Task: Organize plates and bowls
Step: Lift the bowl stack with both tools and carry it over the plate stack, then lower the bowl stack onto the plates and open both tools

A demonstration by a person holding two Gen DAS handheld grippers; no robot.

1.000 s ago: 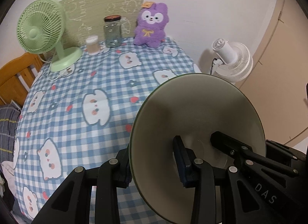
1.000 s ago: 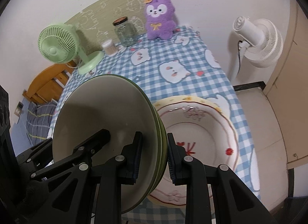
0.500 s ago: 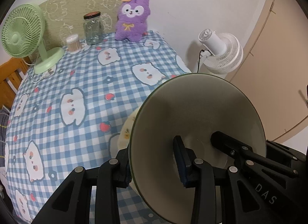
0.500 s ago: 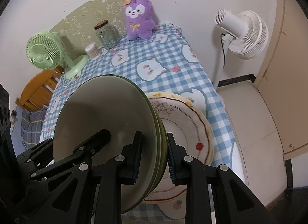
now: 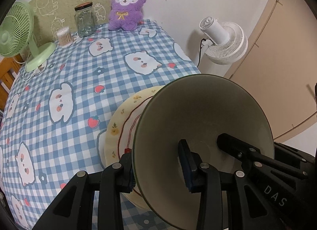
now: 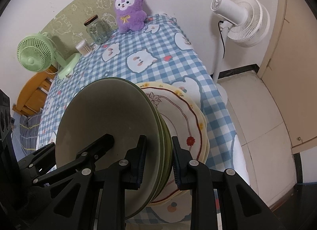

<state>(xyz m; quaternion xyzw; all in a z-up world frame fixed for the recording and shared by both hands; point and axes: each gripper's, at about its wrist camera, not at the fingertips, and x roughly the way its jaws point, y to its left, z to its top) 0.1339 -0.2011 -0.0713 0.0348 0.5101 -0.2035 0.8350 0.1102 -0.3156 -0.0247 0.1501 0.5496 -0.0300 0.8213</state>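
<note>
The green plates (image 6: 111,131) are a small stack, held on edge between the two grippers and tilted, so the hollow face looks toward the cameras. The stack hangs above the near edge of the table (image 5: 79,91), not resting on anything that I can see.

The right gripper (image 6: 158,158) is clamped on the stack's rim: one pad presses the hollow face, the other the back, and several green rims show between them. The left gripper (image 5: 156,162) grips the opposite side of the rim in the same way, one finger inside the hollow and one behind. In each view the other gripper also reaches in from the far side. So both hands carry the stack together, and neither is nearer than the other.

The relation that matters is with the flowered plates (image 6: 184,123). They lie flat on the table, directly behind and below the green stack, just beyond the fingertips of both grippers. From the right view they come out on the right of the green rim; from the left view they come out on its left (image 5: 122,123). I cannot tell whether the green stack touches them.

I judge that the next move is to lay the green stack flat and lower it onto the flowered plates. For this, both grippers must turn together, otherwise the stack may slip.
</note>
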